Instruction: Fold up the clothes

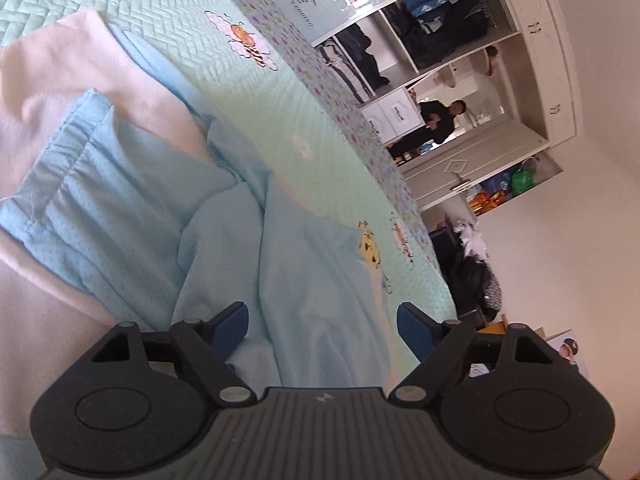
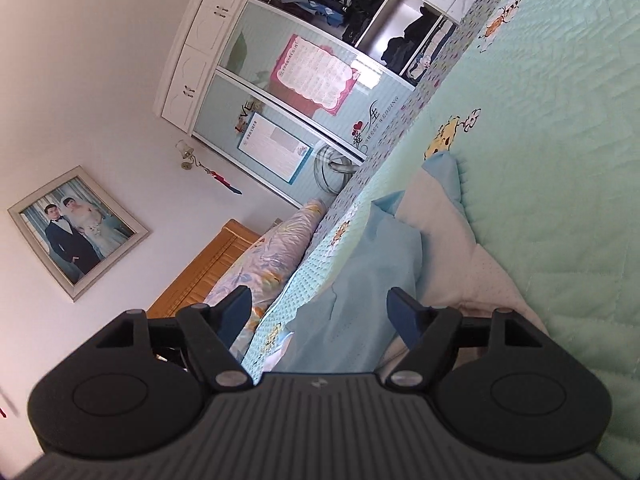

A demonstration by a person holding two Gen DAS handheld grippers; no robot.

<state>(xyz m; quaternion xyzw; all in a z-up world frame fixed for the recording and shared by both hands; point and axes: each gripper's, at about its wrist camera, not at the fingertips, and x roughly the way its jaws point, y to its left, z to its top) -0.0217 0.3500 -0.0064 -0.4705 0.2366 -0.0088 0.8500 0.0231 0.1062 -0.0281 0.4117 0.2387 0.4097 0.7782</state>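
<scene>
Shorts (image 1: 132,208) lie rumpled on the bedspread (image 1: 248,92); left gripper (image 1: 322,330) and right gripper (image 2: 319,314) both spread, pinching nothing; we'd flatten wrinkles, then grab corners.

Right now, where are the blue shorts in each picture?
Left wrist: the blue shorts fill the middle and left, lying partly on a white cloth.
Right wrist: the shorts are low in the middle, between the fingers.
Shared landmark: the wardrobe beyond the bed.

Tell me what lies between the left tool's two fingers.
In the left wrist view, crumpled light blue garment lies between the open left tool's fingers; neither pad presses it.
</scene>
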